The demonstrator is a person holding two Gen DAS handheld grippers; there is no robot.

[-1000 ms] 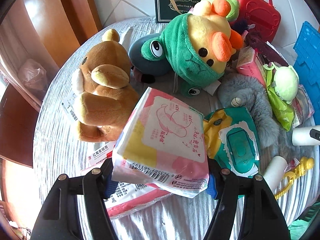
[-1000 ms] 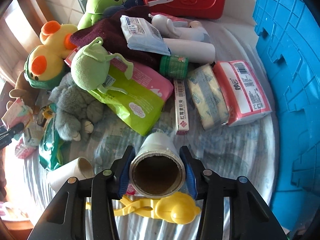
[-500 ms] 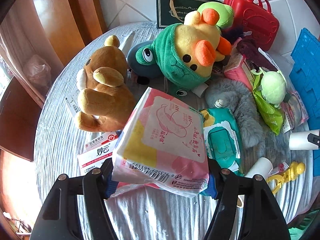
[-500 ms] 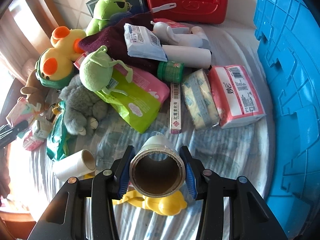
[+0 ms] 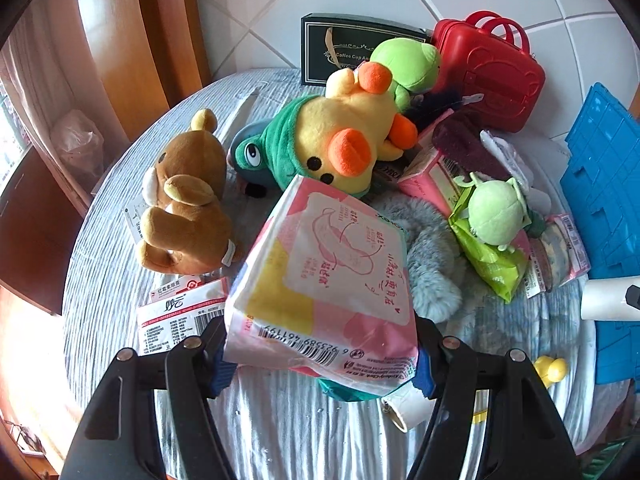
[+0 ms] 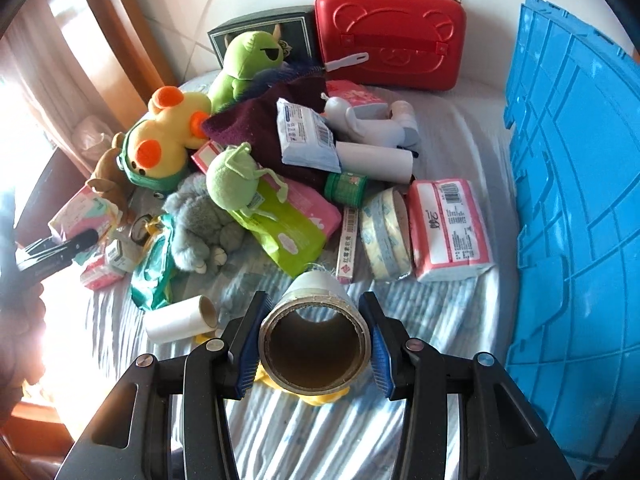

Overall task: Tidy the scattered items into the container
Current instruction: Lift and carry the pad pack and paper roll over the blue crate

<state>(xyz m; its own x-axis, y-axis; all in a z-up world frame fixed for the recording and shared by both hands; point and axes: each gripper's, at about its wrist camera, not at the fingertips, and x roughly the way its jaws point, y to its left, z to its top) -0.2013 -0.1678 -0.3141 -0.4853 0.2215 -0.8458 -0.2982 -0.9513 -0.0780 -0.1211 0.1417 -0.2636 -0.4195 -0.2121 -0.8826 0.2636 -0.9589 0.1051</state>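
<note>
My left gripper (image 5: 322, 350) is shut on a pink and yellow sanitary pad pack (image 5: 328, 284) and holds it above the round table (image 5: 104, 280). My right gripper (image 6: 314, 346) is shut on a white cardboard-core roll (image 6: 315, 344), held above the table near the blue crate (image 6: 580, 200). The crate also shows at the right of the left wrist view (image 5: 604, 208). Scattered items lie on the table: a brown bear (image 5: 186, 200), a yellow duck plush (image 5: 348, 144), a grey plush (image 6: 200, 220), a pink tissue pack (image 6: 448, 228).
A red case (image 6: 390, 28) and a dark box (image 5: 352, 50) stand at the back wall. A second white roll (image 6: 180, 318), a yellow toy (image 5: 550, 368), a green wipes pack (image 6: 154, 268) and tape rolls (image 6: 386, 234) lie nearby. A wooden frame (image 5: 132, 40) is left.
Both grippers have risen and pulled back from the table with their loads, so the items below look smaller. The right gripper has shifted toward the blue crate.
</note>
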